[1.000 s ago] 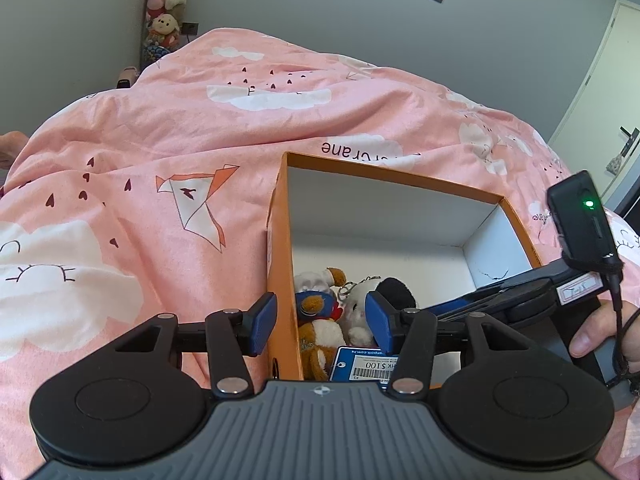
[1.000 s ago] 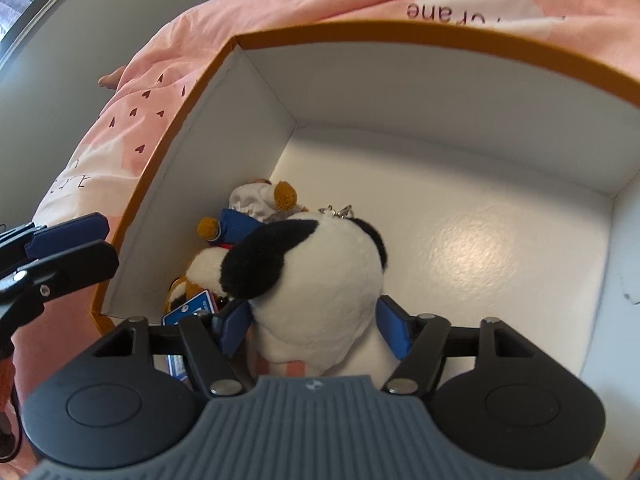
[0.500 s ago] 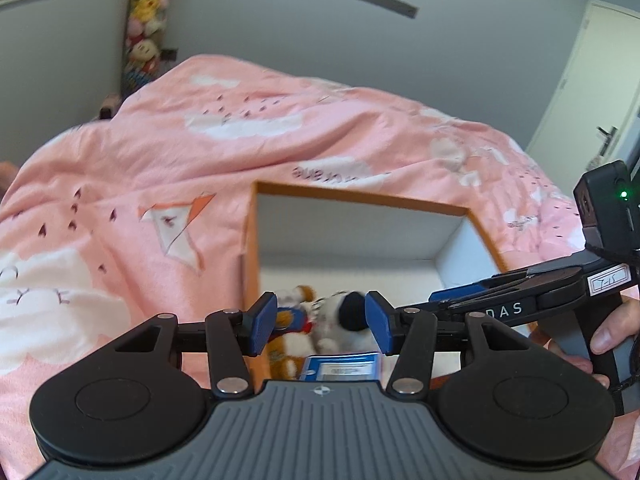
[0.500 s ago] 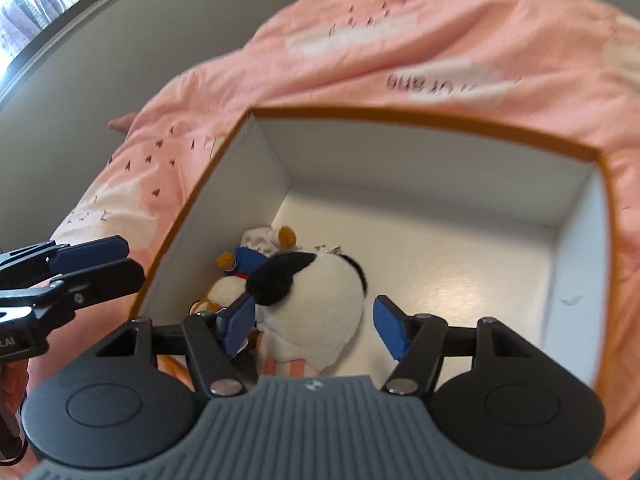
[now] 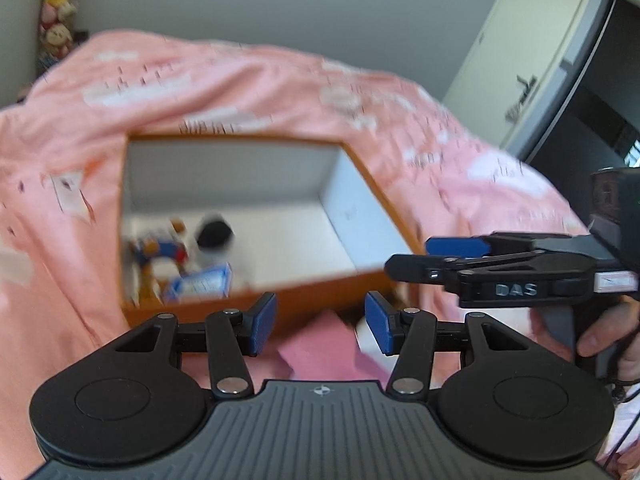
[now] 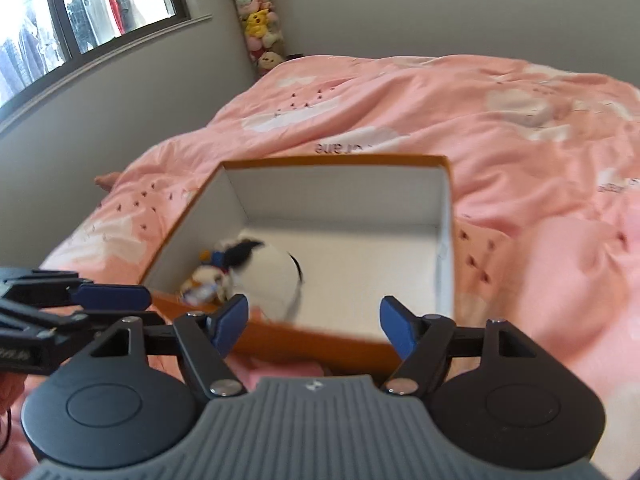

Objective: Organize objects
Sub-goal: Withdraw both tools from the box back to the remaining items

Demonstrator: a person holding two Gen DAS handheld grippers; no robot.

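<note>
Pink duvet [image 6: 500,120] under orange box [image 6: 308,338], both tools [image 5: 320,322] [image 6: 314,322] empty

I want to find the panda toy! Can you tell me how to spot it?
Look for the orange box sitting on the pink bedspread. In its near left corner lies a small heap of toys. The panda plush is the biggest one there, round and white with black patches, beside a smaller toy in blue.

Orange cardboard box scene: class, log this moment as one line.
left hand-held gripper: open | right hand-held gripper: open | black-and-white plush toy: inside orange cardboard box
</note>
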